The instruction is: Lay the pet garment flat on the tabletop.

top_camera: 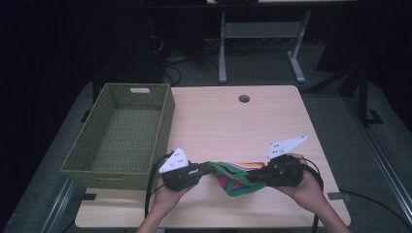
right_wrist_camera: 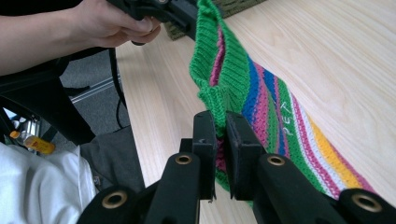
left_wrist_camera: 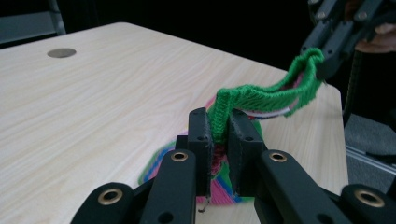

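Note:
A striped knitted cloth (top_camera: 238, 178) with a green ribbed edge hangs between both grippers near the table's front edge, partly resting on the wood. My left gripper (top_camera: 208, 169) is shut on the green edge (left_wrist_camera: 223, 122) at the cloth's left end. My right gripper (top_camera: 255, 177) is shut on the same green edge (right_wrist_camera: 221, 100) at its right end. The edge stretches taut between them, lifted off the table. Stripes of pink, blue, white and yellow (right_wrist_camera: 299, 140) run along the cloth's body.
A green woven basket (top_camera: 124, 133) stands empty at the table's left side. The light wooden table (top_camera: 233, 121) has a round cable hole (top_camera: 244, 99) near its far edge. A person's hand (right_wrist_camera: 112, 23) holds the other gripper.

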### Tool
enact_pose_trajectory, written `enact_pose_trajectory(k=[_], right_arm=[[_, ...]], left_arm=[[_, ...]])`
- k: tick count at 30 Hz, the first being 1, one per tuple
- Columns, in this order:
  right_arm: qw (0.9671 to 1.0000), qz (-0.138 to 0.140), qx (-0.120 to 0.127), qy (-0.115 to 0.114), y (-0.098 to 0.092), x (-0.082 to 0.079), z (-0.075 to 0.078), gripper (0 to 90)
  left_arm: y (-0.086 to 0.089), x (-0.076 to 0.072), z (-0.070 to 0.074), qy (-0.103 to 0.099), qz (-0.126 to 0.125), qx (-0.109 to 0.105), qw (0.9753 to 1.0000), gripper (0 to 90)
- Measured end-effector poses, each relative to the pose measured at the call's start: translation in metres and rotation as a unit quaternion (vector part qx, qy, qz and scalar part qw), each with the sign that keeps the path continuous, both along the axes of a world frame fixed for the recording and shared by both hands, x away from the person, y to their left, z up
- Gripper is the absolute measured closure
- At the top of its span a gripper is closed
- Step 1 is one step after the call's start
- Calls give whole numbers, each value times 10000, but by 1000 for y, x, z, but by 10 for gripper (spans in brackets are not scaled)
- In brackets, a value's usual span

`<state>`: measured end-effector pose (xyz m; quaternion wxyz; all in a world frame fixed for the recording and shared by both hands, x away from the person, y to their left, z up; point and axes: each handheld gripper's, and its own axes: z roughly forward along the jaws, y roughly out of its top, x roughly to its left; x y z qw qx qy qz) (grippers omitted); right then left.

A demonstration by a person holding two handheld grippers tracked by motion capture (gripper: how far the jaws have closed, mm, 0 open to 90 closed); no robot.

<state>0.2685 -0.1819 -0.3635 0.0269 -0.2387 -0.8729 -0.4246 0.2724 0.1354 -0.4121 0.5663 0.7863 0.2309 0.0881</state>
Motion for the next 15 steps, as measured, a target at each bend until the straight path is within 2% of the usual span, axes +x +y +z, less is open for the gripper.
enact_pose_trajectory(k=[5,9,15], right_arm=[[10000,31,-13,-88,7,4,6,826],[9999,29,15,-101,10,9,13,826],[9998,14,-97,-198,19,17,23,826]], left_arm=[[-2,6,11,-103,60,19,9999,807],[-3,15,23,-139,121,-2,9998,808],[-6,32,37,-148,171,116,9997,808]])
